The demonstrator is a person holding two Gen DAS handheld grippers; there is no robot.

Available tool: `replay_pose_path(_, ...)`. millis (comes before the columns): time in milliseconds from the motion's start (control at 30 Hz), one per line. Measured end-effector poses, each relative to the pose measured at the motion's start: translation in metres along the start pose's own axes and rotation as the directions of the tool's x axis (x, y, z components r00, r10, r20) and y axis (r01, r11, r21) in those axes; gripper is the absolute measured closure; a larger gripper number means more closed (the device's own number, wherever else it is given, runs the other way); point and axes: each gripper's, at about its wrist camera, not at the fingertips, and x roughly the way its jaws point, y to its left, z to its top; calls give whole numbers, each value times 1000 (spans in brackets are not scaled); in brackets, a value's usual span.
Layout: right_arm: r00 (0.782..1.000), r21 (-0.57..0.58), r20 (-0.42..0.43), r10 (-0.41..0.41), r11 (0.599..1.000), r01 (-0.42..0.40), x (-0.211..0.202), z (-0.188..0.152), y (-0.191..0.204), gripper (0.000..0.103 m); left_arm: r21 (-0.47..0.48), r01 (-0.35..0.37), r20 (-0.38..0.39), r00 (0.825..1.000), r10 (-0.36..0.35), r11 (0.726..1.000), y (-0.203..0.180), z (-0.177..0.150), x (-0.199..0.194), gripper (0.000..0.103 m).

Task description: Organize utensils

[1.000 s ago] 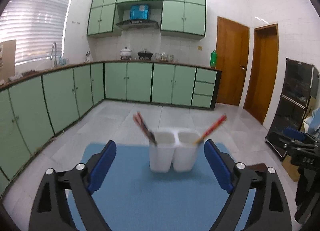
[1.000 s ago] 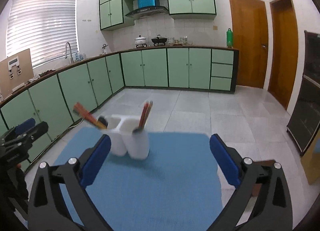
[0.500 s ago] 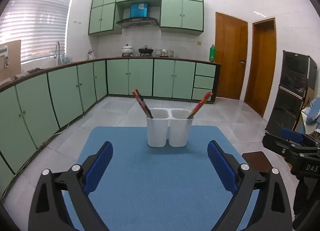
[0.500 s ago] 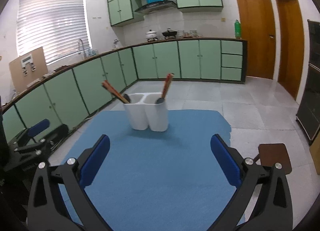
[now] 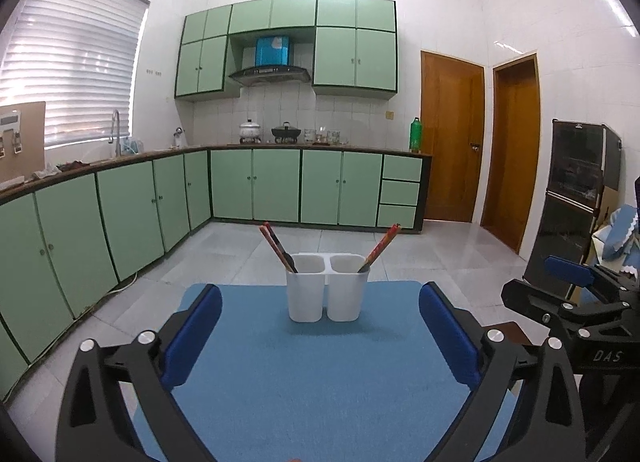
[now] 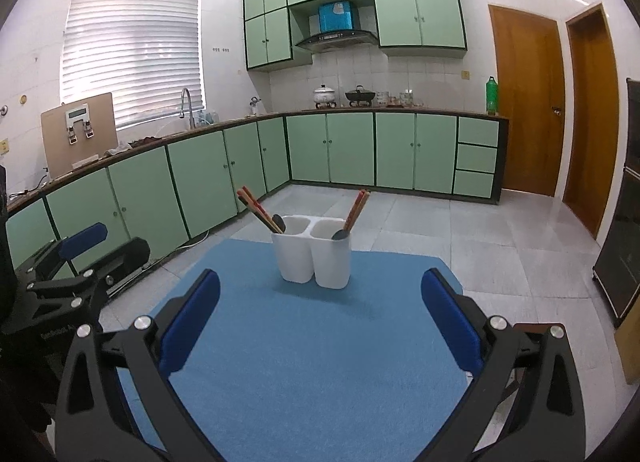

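A white two-compartment holder (image 5: 328, 290) stands at the far end of a blue mat (image 5: 300, 390). Red chopsticks (image 5: 276, 246) and a dark spoon lean out of its left compartment. More red chopsticks (image 5: 380, 246) and a dark spoon (image 6: 340, 234) lean out of the right one. My left gripper (image 5: 320, 294) is short of the holder, its jaws opening with nothing between them. From the right, my right gripper (image 6: 321, 277) faces the same holder (image 6: 312, 254), open and empty. Each gripper also shows at the edge of the other's view.
Green base cabinets (image 5: 132, 214) run along the left and back walls. A black glass-door cabinet (image 5: 576, 202) stands at the right. A small brown surface (image 6: 532, 332) sits beside the mat's right edge. Grey tiled floor (image 6: 460, 230) lies beyond the mat.
Both grippers have drawn back from the holder, so more blue mat lies before them. The left jaws stand a little wider. The holder and utensils have not moved.
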Motion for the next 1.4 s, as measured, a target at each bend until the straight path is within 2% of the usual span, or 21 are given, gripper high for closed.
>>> replay_pose_path(1400, 1000, -31, 0, 13, 999, -13, 3, 5, 15, 5, -1, -5, 4, 1000, 5, 1000, 6, 2, -9, 6)
